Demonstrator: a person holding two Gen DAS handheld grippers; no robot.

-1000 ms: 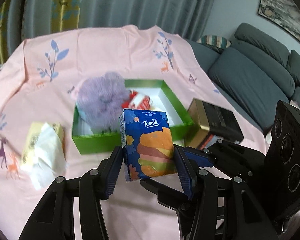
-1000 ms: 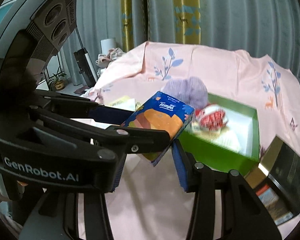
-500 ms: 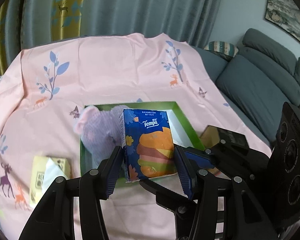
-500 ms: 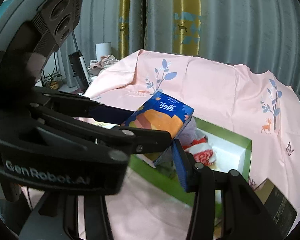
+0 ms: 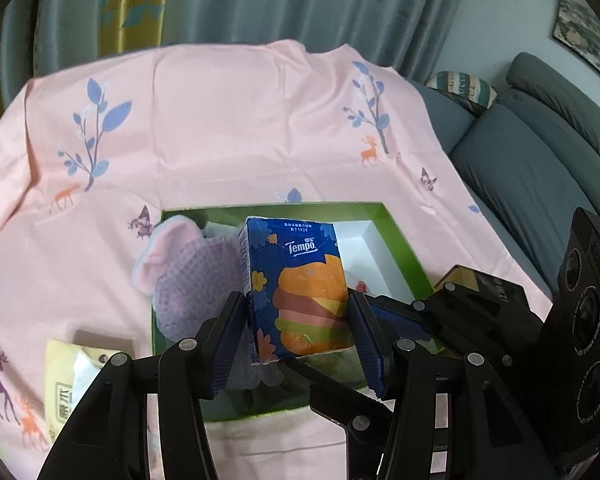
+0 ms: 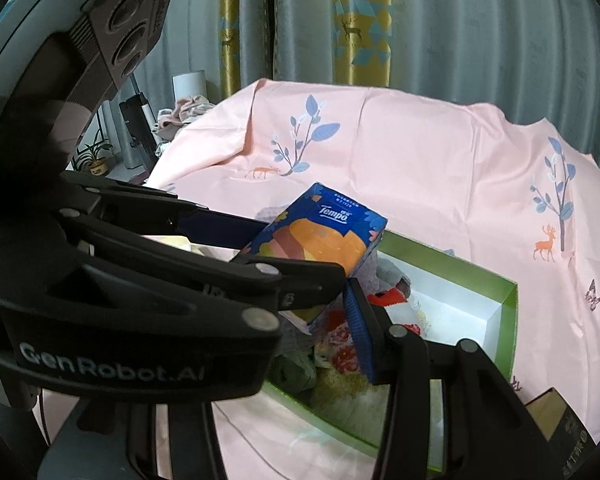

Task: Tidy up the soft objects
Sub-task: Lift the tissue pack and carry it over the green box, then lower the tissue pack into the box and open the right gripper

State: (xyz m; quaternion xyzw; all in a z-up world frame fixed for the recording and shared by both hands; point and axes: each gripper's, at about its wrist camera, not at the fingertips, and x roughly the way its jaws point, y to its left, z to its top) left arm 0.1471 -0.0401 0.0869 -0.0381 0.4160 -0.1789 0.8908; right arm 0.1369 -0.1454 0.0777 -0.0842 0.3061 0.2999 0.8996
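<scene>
My left gripper [image 5: 296, 320] is shut on a blue Tempo tissue pack [image 5: 298, 288] and holds it upright above the green box [image 5: 400, 236]. The pack also shows in the right wrist view [image 6: 320, 244], held over the box [image 6: 504, 320]. A purple knitted soft toy [image 5: 196, 280] lies in the box's left part. Red-patterned soft items [image 6: 384, 300] lie in the box below the pack. My right gripper's fingers [image 6: 360, 332] stand apart just right of the pack, with nothing between them; its left finger is hidden behind the left gripper.
A yellow tissue packet [image 5: 76, 376] lies on the pink cloth [image 5: 220, 128] left of the box. A dark gold-edged box [image 5: 488, 288] sits right of the green box. A grey sofa [image 5: 540, 152] is at the right. Curtains hang behind.
Both grippers moved forward over the table. The tissue pack, first short of the green box, now hangs over its inside. The grip on the pack is unchanged.
</scene>
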